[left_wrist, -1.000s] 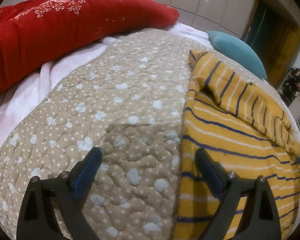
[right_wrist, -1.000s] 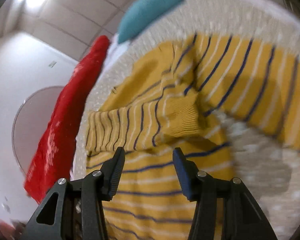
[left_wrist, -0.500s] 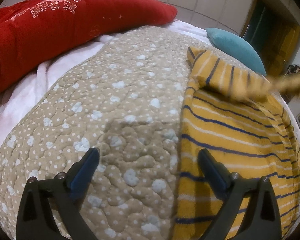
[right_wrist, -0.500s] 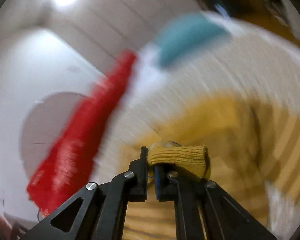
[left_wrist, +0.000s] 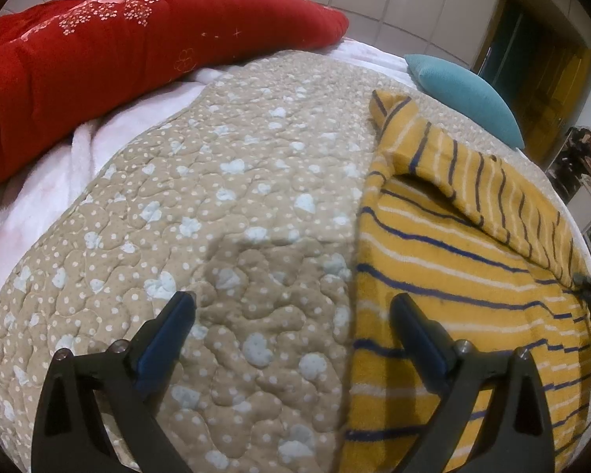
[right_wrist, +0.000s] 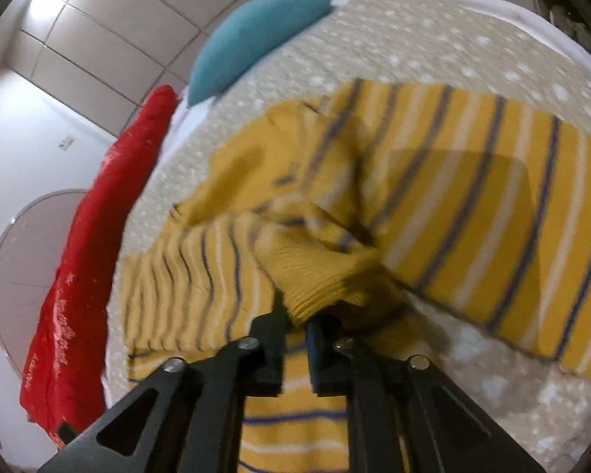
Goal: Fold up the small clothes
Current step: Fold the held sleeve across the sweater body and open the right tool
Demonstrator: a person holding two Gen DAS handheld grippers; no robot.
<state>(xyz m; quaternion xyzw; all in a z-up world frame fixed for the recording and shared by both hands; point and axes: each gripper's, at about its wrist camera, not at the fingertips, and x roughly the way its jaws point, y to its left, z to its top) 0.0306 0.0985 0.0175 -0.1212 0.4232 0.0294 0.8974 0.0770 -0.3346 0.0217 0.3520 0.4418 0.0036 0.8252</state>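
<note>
Right gripper (right_wrist: 295, 327) pinching, seemingly, ribbed cuff (right_wrist: 315, 276), yellow navy-striped sweater (right_wrist: 472, 213)

Right hand-held gripper (right_wrist: 295, 325) now clamped on sweater cuff (right_wrist: 315, 272), sleeve (left_wrist: 480, 181) drawn across the body

My left gripper (left_wrist: 291, 317) has matte black triangular-cutout arms, silver rivets and blue finger pads (left_wrist: 165, 333); my right gripper (right_wrist: 295, 325) matches, black with silver rivets.

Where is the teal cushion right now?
In the left wrist view the teal cushion lies at the far right edge of the bed, just beyond the striped sweater and right of the red pillow.
</note>
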